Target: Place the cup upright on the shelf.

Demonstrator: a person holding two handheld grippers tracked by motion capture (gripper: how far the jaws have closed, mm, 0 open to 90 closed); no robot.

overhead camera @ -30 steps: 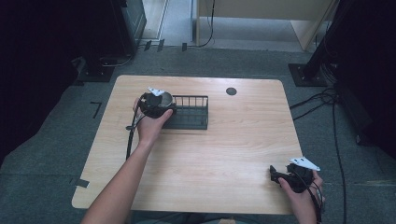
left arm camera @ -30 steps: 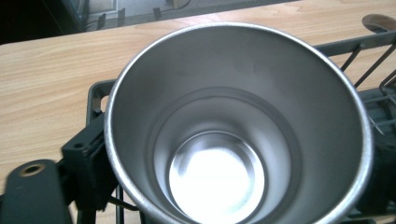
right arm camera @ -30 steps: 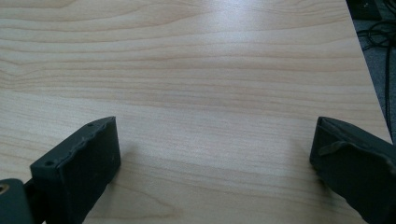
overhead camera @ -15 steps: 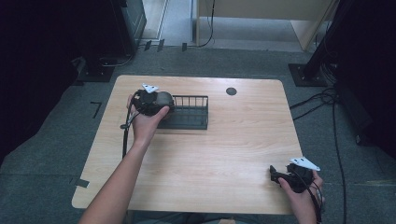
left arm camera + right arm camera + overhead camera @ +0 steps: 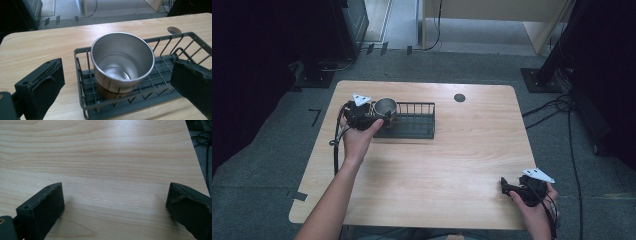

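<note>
A shiny steel cup (image 5: 385, 106) with a brown band at its base stands in the left end of a dark wire rack (image 5: 414, 121) on the wooden table. In the left gripper view the cup (image 5: 122, 62) sits mouth up between my two black pads (image 5: 47, 85), which stand wide apart and do not touch it. My left gripper (image 5: 379, 118) is open just left of the rack, pointing at the cup. My right gripper (image 5: 506, 186) rests open near the table's front right corner, with bare wood between its fingers (image 5: 42, 212).
A round dark cable hole (image 5: 459, 97) lies in the table's far side, right of the rack. The table's right edge (image 5: 197, 170) runs close to the right gripper, with cables on the floor beyond. Dark equipment stands left and right of the table.
My left gripper has let go of the cup and drawn back to the left, leaving it standing in the rack. The right gripper has not moved.
</note>
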